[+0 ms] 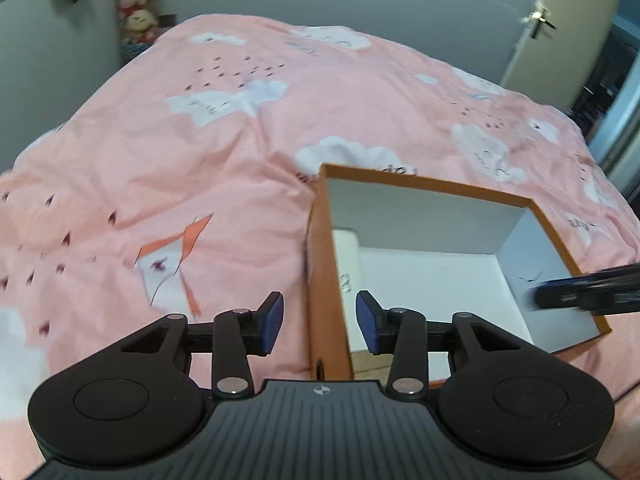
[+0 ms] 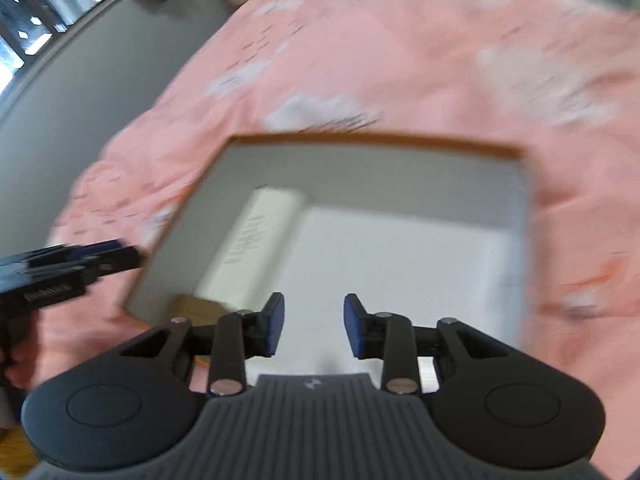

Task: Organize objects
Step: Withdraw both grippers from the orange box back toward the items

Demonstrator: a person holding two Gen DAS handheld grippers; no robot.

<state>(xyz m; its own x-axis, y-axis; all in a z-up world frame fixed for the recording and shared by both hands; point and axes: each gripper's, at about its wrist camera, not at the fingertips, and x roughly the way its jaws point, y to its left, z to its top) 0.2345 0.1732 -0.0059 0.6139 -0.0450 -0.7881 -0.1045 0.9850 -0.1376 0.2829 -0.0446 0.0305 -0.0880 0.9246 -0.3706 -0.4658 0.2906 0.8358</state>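
Pink cotton bedding [image 1: 224, 152], printed with white clouds and small dark birds, lies rumpled over the bed. On it sits an open orange cardboard box [image 1: 324, 264] with smooth white inner walls; a flat white packet [image 2: 256, 236] lies along its left side. Left hand-held gripper [image 1: 320, 322] straddles the box's near wall, jaws apart, empty. Right hand-held gripper [image 2: 314, 324] hangs over the box, likewise parted and empty.
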